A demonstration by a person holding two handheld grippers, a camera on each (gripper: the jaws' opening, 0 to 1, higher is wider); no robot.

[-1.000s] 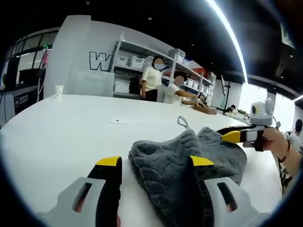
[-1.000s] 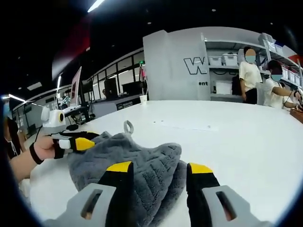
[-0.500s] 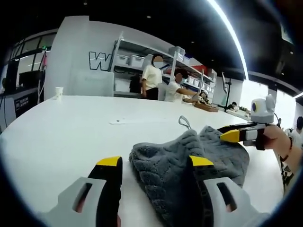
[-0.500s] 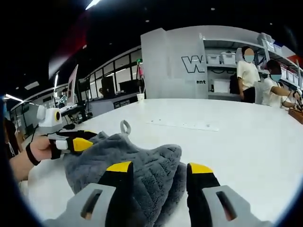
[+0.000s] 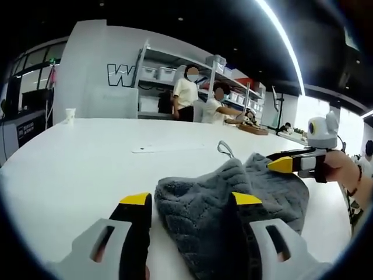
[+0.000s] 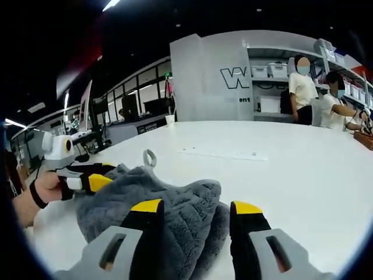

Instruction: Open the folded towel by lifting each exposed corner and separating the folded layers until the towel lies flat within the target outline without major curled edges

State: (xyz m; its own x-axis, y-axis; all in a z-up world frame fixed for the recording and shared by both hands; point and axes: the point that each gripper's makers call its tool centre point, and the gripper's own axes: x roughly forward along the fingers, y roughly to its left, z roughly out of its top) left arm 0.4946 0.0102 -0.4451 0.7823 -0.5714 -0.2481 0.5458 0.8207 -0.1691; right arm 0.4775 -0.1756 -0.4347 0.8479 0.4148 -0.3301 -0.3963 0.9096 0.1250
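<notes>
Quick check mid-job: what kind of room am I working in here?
It looks like a lab or workshop hall. A big white table holds the grey towel, metal shelving carries storage bins, a monitor stands at a side bench, and two people work at the shelves.

Two people (image 5: 201,104) stand by shelves (image 5: 163,76); a cup (image 5: 70,115) rests on the white table (image 5: 76,163).
</notes>
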